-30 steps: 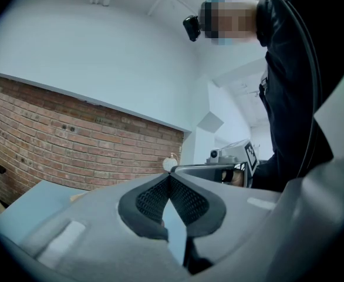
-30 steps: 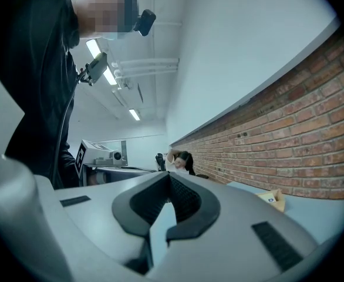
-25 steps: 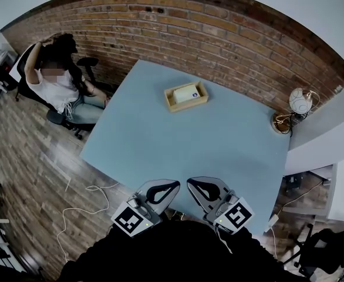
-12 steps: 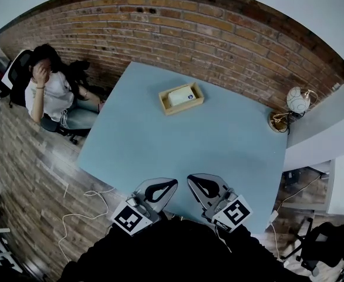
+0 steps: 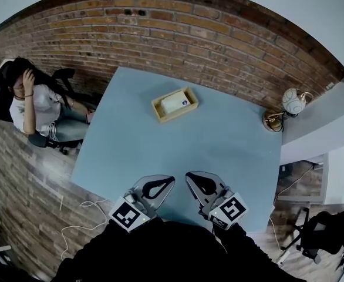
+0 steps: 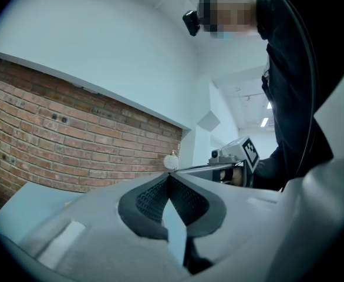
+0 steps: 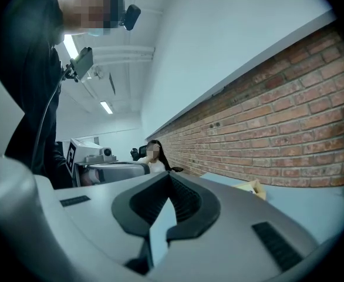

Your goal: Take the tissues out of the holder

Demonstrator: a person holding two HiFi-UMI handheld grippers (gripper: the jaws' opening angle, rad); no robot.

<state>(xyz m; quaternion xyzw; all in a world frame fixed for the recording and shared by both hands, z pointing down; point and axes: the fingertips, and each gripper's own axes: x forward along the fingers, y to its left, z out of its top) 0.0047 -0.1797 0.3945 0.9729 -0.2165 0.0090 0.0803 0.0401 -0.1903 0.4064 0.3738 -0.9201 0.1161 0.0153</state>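
The job is not begun yet. The tissues (image 5: 172, 101) lie in the wooden holder (image 5: 158, 111) on the far half of the blue table (image 5: 219, 140). Both claws hang low over the near edge, well apart from the holder. The left claw (image 5: 167, 181) is pressed together with nothing in it, and so is the right claw (image 5: 191, 178).

I think the next move is to reach across the table, spread one claw and pinch the tissues from above. The other claw may need to hold the holder down so it does not lift too.

The tissues have a small dark mark on top, but it is too small to read. Each claw has a black and white marker (image 5: 127, 215); there are no words on it
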